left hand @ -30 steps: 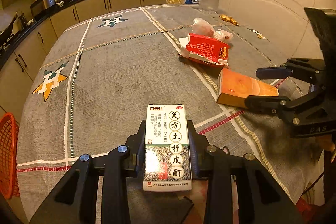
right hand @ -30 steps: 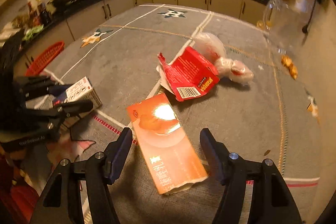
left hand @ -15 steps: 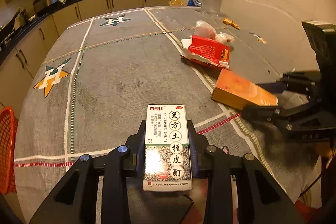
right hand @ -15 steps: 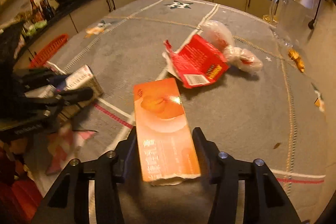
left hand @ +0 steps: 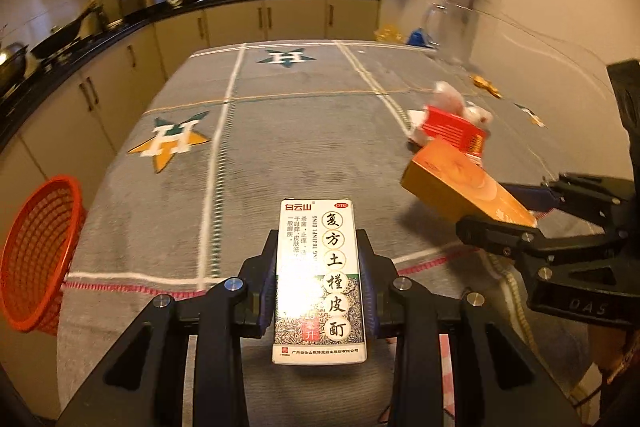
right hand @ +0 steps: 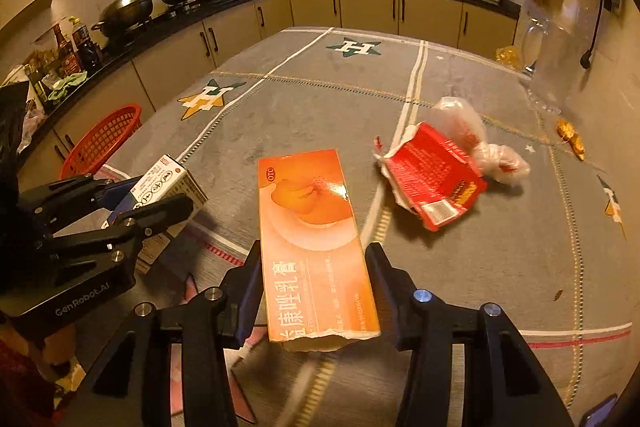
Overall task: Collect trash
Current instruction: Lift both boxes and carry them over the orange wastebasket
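Observation:
My left gripper (left hand: 318, 263) is shut on a white and green medicine box (left hand: 318, 279) with Chinese print, held above the near edge of the grey tablecloth (left hand: 280, 147). My right gripper (right hand: 316, 267) is shut on a long orange medicine box (right hand: 312, 239), lifted off the cloth. The orange box (left hand: 460, 187) and right gripper (left hand: 516, 215) show at the right of the left wrist view. The left gripper (right hand: 132, 203) and white box (right hand: 168, 183) show at the left of the right wrist view. A torn red carton (right hand: 432, 175) and a crumpled plastic bag (right hand: 480, 143) lie on the cloth beyond.
A red mesh basket (left hand: 36, 251) stands off the table's left edge; it also shows in the right wrist view (right hand: 100, 139). A clear glass jug (right hand: 552, 67) stands at the far right by the wall, with yellow wrappers (right hand: 572, 139) near it. Kitchen cabinets and a counter with pots line the back.
My right gripper closed on the orange box and lifted it off the cloth. Both grippers rose and tilted up, so more of the kitchen shows. The left gripper kept its box.

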The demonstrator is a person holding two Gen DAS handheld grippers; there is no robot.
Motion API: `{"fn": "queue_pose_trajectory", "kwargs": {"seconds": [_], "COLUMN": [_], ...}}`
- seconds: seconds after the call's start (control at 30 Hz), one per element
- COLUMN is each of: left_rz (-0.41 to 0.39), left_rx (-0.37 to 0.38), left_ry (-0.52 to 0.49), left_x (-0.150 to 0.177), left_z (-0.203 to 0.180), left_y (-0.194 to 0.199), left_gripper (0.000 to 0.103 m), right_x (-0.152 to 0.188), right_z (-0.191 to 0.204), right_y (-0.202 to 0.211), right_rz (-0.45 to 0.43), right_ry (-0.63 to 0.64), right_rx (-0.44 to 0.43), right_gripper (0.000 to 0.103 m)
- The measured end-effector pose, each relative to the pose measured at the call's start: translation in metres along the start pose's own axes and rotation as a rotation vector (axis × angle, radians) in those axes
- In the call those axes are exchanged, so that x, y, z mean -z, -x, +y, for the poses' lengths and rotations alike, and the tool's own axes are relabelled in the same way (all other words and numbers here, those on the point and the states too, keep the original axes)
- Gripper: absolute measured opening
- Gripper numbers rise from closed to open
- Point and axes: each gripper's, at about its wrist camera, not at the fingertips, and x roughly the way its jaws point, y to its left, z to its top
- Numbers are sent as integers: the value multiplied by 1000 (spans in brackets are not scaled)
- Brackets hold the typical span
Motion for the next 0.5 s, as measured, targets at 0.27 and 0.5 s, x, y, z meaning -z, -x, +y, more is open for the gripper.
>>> {"fn": "queue_pose_trajectory", "kwargs": {"seconds": [0.27,0.5], "left_rz": [-8,-11], "left_rx": [-36,-51], "left_ry": [36,40], "left_x": [5,7], "left_z": [11,13], "left_y": [1,3], "left_gripper": [33,33], "right_x": [0,-1], "right_z": [11,17], "right_y": [-5,-8], "right_rz": [19,29], "right_ry": [5,10], "right_rx": [-2,-9], "right_gripper": [54,54]}}
